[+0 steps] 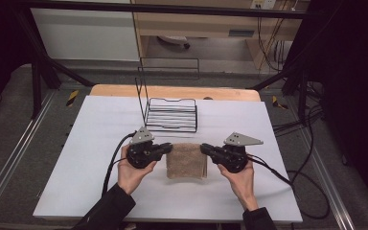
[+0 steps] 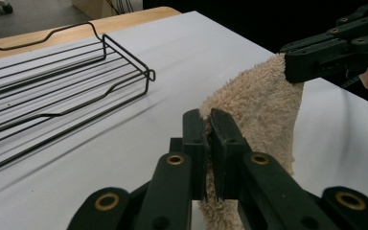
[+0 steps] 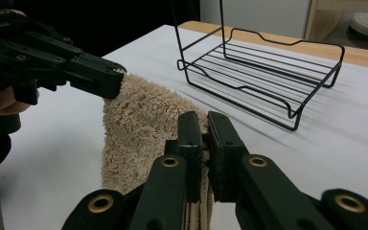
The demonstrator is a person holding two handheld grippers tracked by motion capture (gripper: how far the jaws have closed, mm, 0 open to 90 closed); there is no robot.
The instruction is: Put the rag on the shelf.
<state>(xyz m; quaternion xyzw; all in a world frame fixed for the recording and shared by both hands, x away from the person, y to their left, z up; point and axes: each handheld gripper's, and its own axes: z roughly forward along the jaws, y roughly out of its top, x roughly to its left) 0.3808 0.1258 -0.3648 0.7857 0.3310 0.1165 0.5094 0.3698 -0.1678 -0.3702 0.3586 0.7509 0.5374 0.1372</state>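
white sheeting covers the surface (image 1: pixel 100 158), with a wooden edge at its far side and dark floor and cables around it. near the middle lies a tan towel (image 1: pixel 187 160), folded, its far edge lifted between the two tongs while the rest hangs down to the sheet. the left tongs (image 1: pixel 168 148) are clenched on the towel's far left corner, and in the left gripper view the pile is squeezed between the two black jaws (image 2: pixel 210 143). the right tongs (image 1: pixel 205 148) are clenched on the far right corner, seen likewise in the right gripper view (image 3: pixel 205 143). the held edge runs left to right between the hands, roughly parallel to the near side of the black wire rack (image 1: pixel 171 115), which stands just beyond the towel, slightly to the left, so the left hand is a little nearer to it. both forearms come in low from the near edge, palms under the tool bodies, tongs pointing inward at each other. carrying the towel forward to the rack looks like the likely next move.
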